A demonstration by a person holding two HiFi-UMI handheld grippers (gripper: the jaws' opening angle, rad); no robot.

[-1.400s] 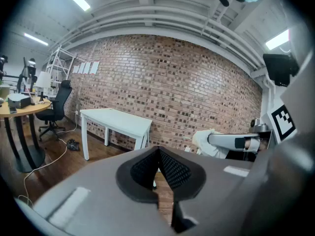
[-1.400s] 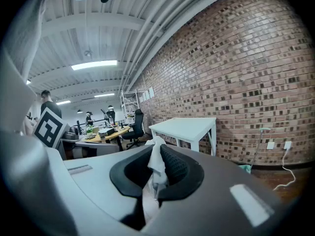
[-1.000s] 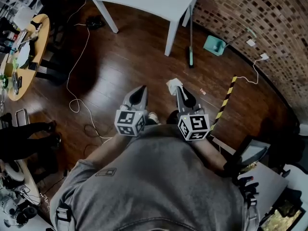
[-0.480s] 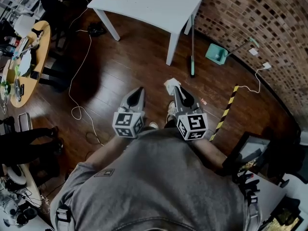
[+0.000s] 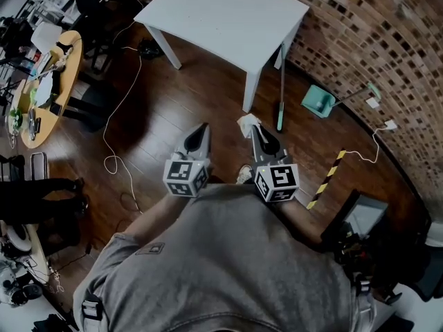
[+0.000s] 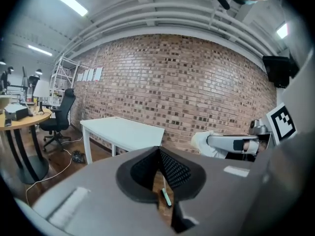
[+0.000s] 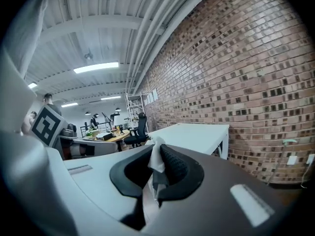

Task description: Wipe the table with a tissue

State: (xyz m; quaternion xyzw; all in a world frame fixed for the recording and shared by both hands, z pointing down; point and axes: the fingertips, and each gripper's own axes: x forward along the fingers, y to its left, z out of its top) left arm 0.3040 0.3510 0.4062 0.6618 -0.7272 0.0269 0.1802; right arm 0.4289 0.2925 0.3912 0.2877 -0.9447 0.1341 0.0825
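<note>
Head view shows two claws above the wood floor: right claw (image 5: 252,127) pinches one white tissue (image 5: 246,122), left claw (image 5: 202,128) closed, empty. One white surface (image 5: 228,19) stands ahead, well apart, one broom (image 5: 280,109) beside its leg.

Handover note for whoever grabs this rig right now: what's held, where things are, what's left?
Left gripper: jaws together, empty.
Right gripper: jaws shut on the tissue.
White table: ahead by the brick wall, neither gripper over it yet.
Done: tissue is in the jaws.
Left: step up to the table and wipe its top.
</note>
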